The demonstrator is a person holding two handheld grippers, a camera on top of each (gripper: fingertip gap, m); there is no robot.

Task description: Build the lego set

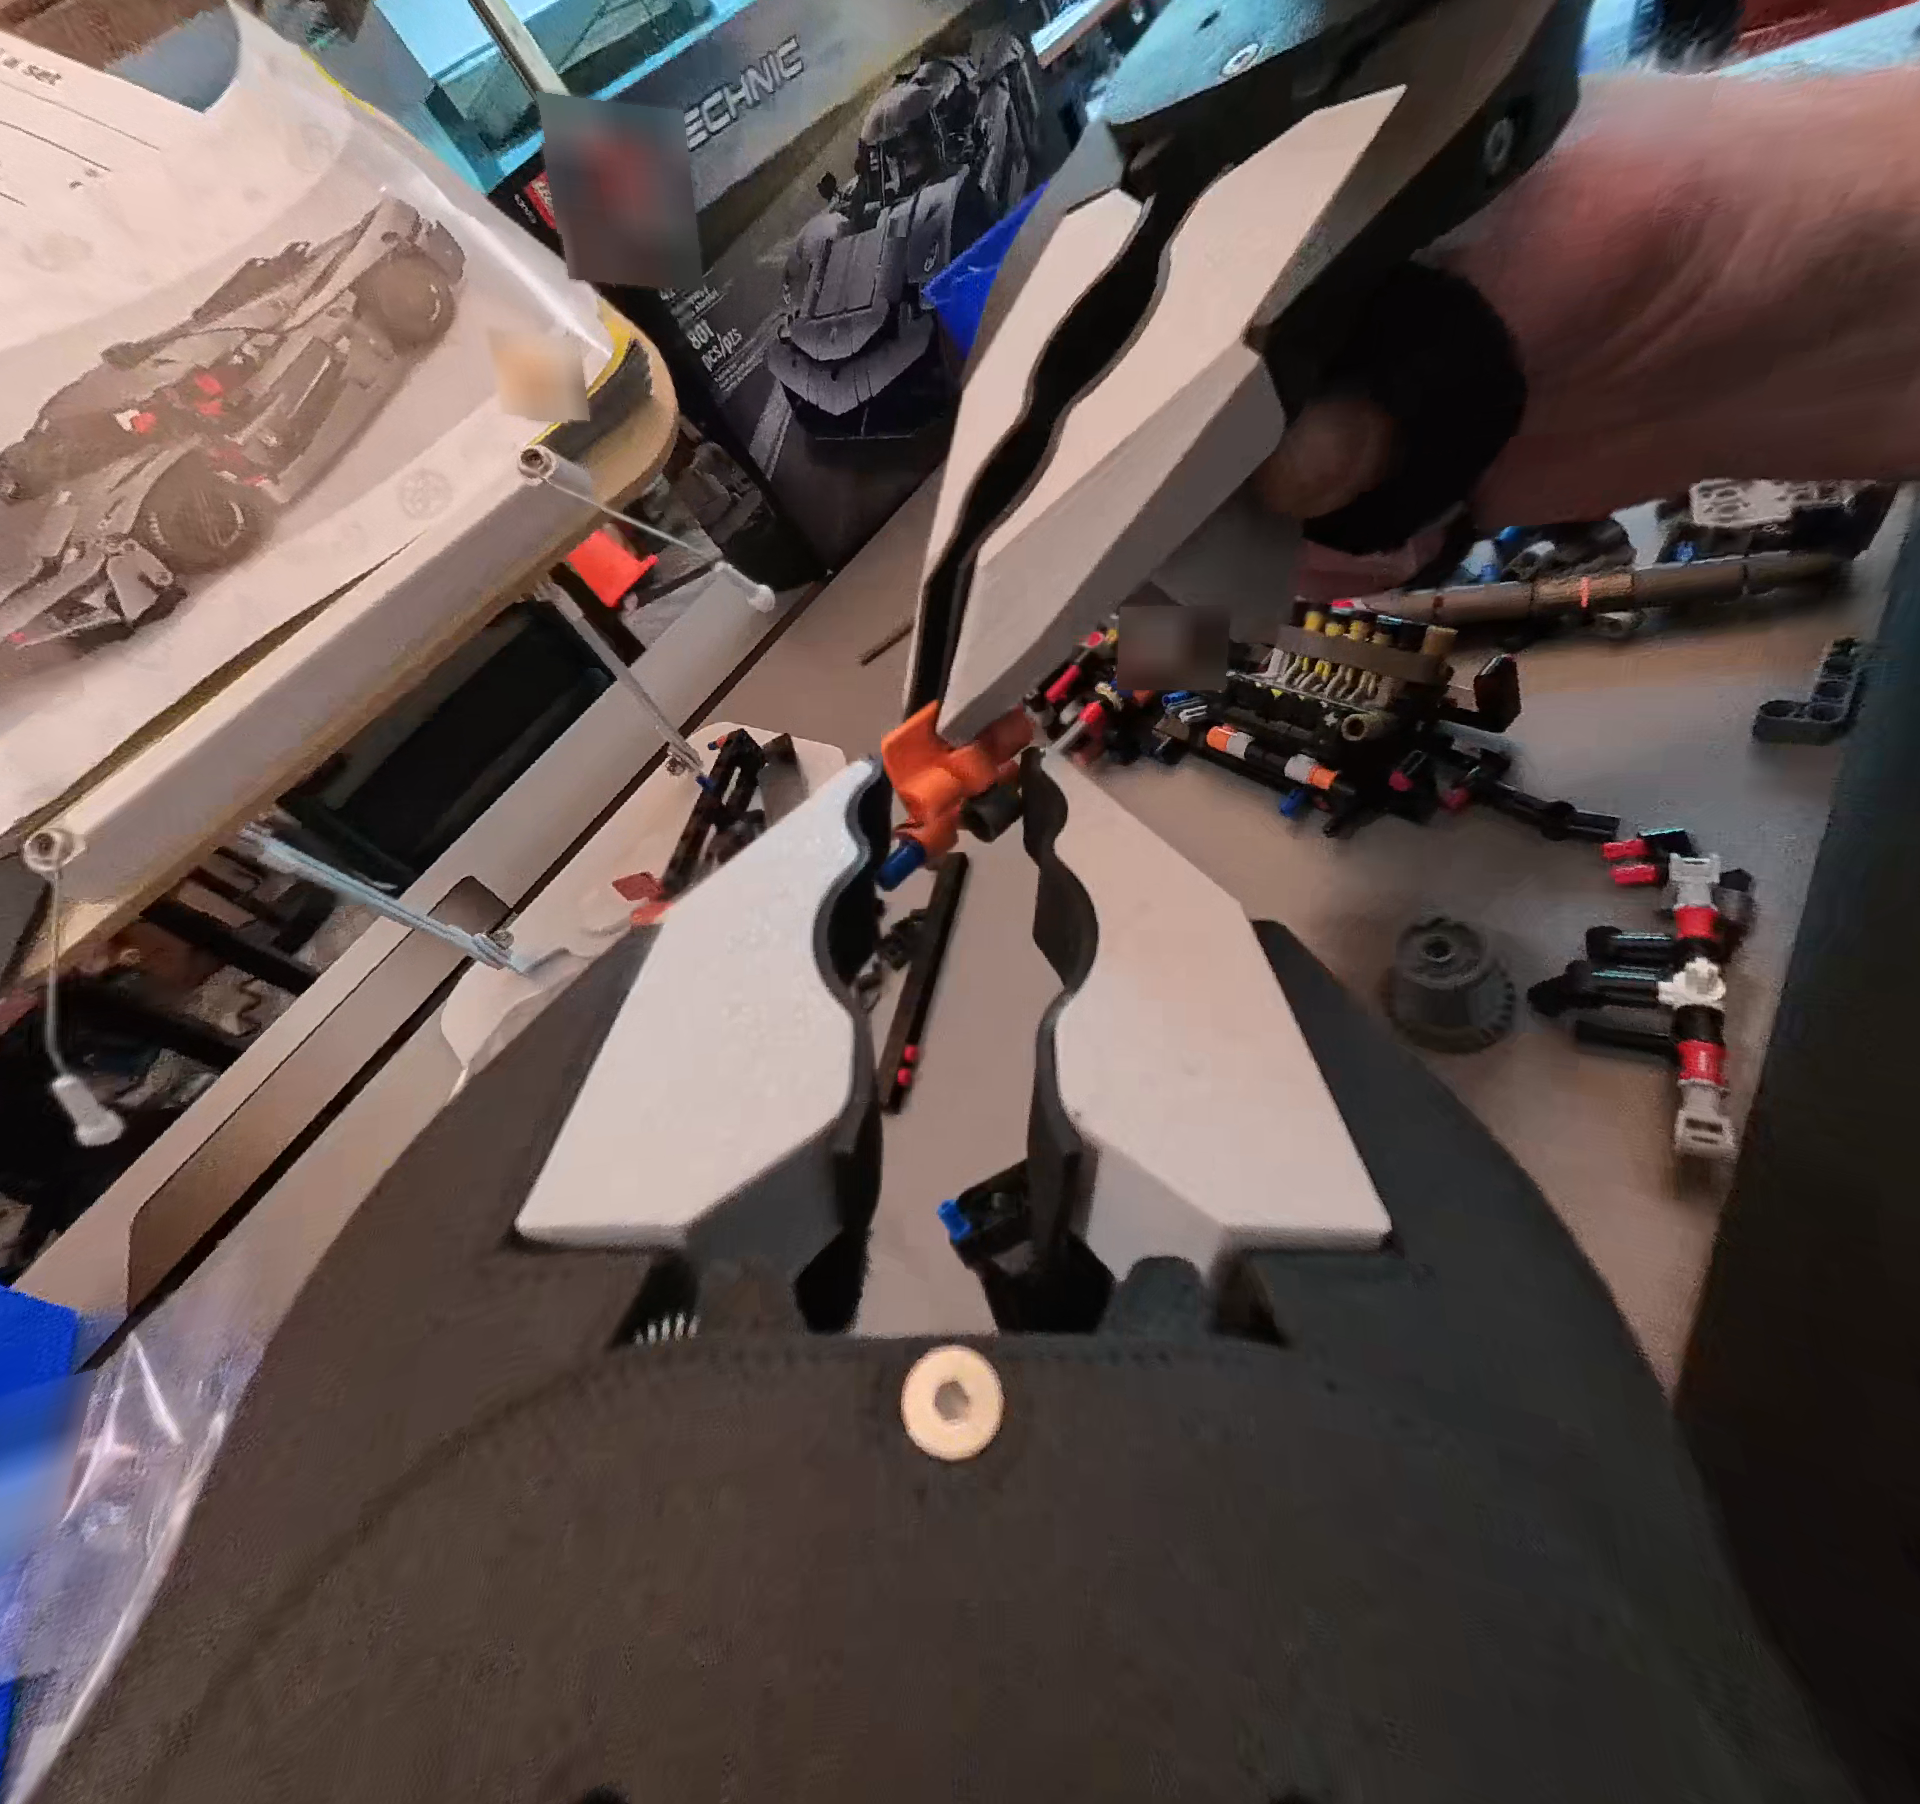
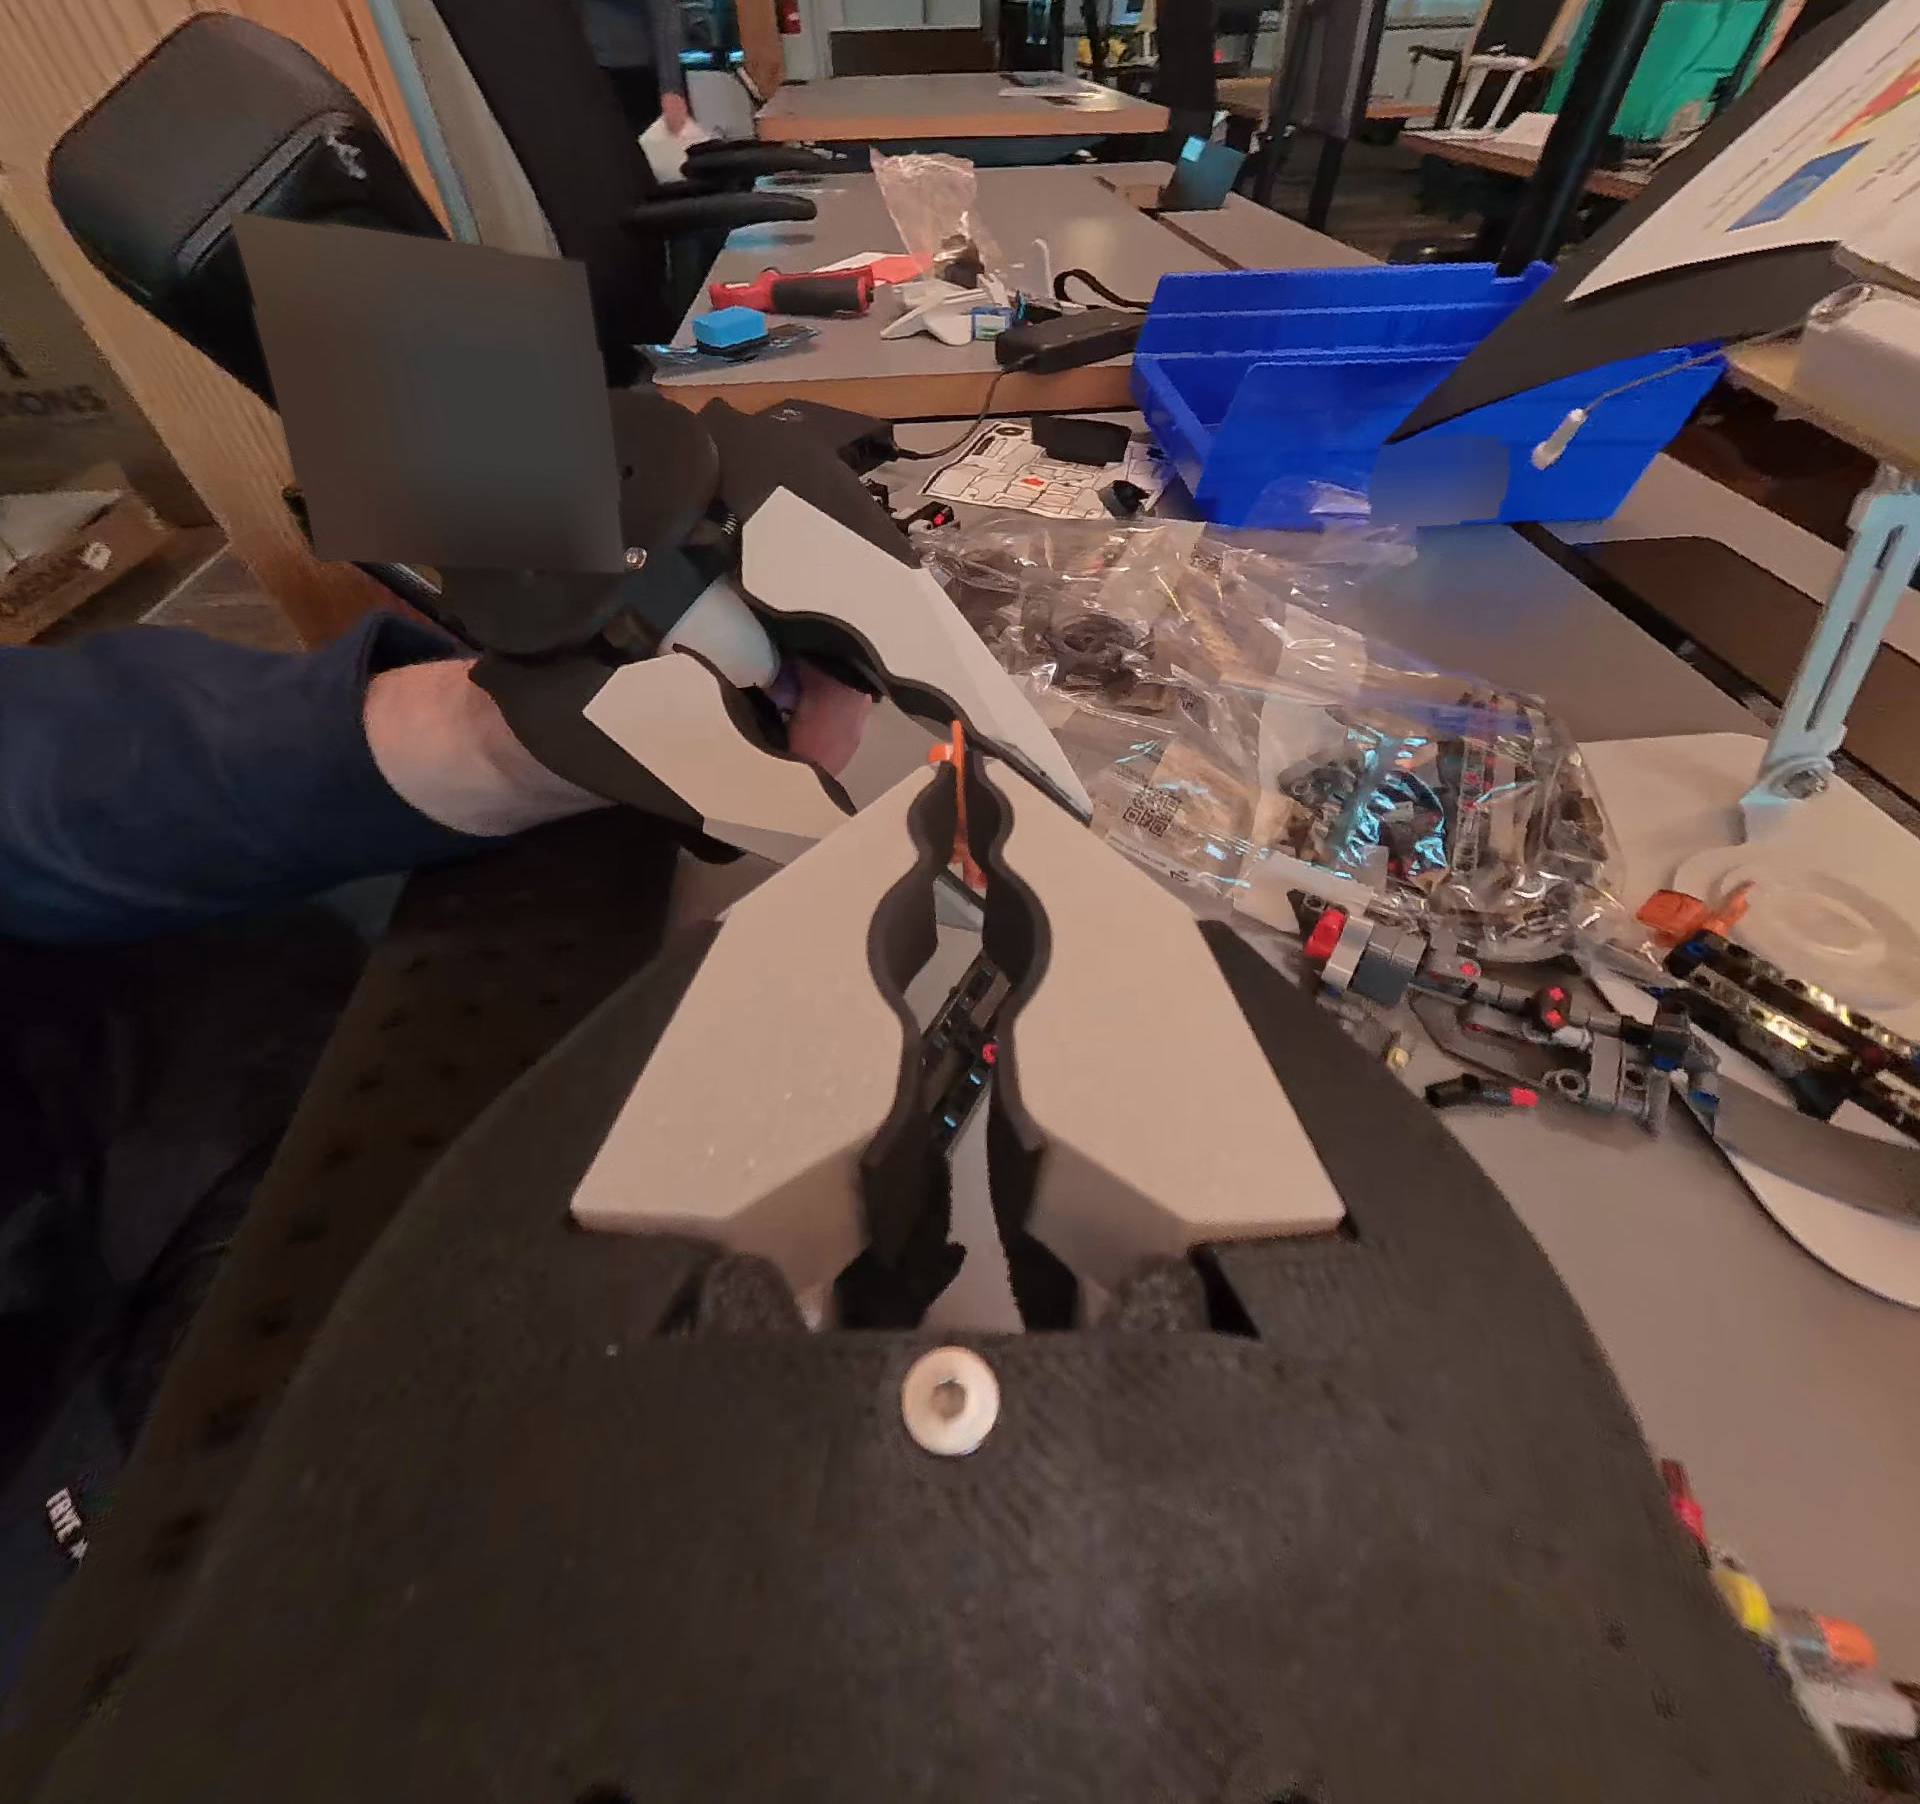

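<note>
An orange Lego connector (image 1: 940, 775) with a blue pin and a black pin is held in the air between both grippers. My left gripper (image 1: 951, 772) has its fingers on either side of it, left pad on the orange part, right pad at the black pin. My right gripper (image 2: 958, 786) is shut on the same orange connector (image 2: 964, 819); in the left wrist view it comes down from the upper right (image 1: 940, 715). In the right wrist view the left gripper (image 2: 966, 798) reaches in from the left. A black beam (image 1: 925, 975) lies on the table below.
A partly built chassis (image 1: 1330, 715), a grey gear (image 1: 1449, 985) and red-white-black sub-assemblies (image 1: 1683, 985) lie to the right. The instruction booklet (image 1: 229, 424) stands on the left, the set's box (image 1: 831, 227) behind. Bags of parts (image 2: 1351, 778) and a blue bin (image 2: 1382, 383) lie beyond.
</note>
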